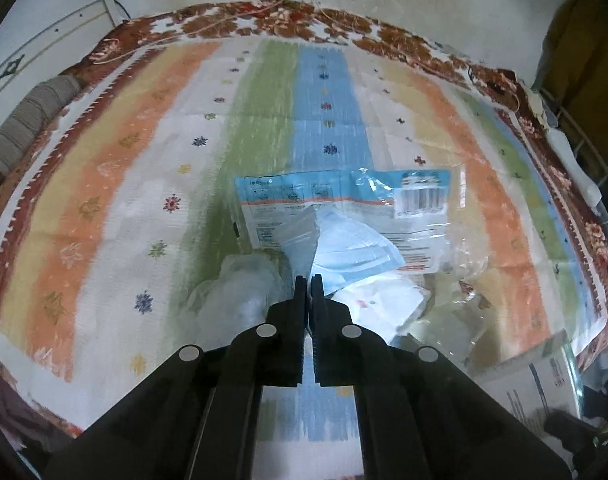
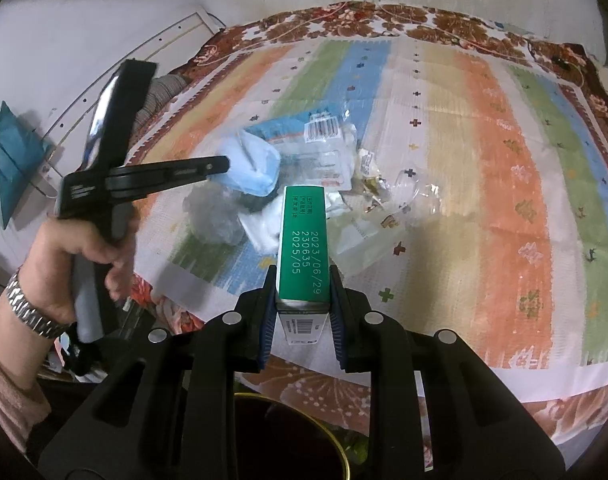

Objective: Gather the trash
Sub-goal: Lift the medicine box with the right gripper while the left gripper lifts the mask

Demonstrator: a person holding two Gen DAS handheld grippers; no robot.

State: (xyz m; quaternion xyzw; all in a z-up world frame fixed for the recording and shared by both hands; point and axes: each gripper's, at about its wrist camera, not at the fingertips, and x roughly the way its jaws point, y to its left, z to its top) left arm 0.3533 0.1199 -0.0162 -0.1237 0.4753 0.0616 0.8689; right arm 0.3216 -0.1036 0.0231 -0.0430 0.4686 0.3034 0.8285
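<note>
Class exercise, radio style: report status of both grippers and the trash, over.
Left gripper shut, on a blue face mask by the look of it. Right gripper shut on green box. Wrapper pile remains on striped cloth. Nothing blocking.

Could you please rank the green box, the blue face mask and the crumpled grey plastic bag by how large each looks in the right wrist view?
1. Green rectangular cardboard box, though it looks big partly because the right gripper holds it near the camera.
2. and 3. Blue pleated face mask and crumpled grey plastic bag look about alike, so I won't rank them.
</note>
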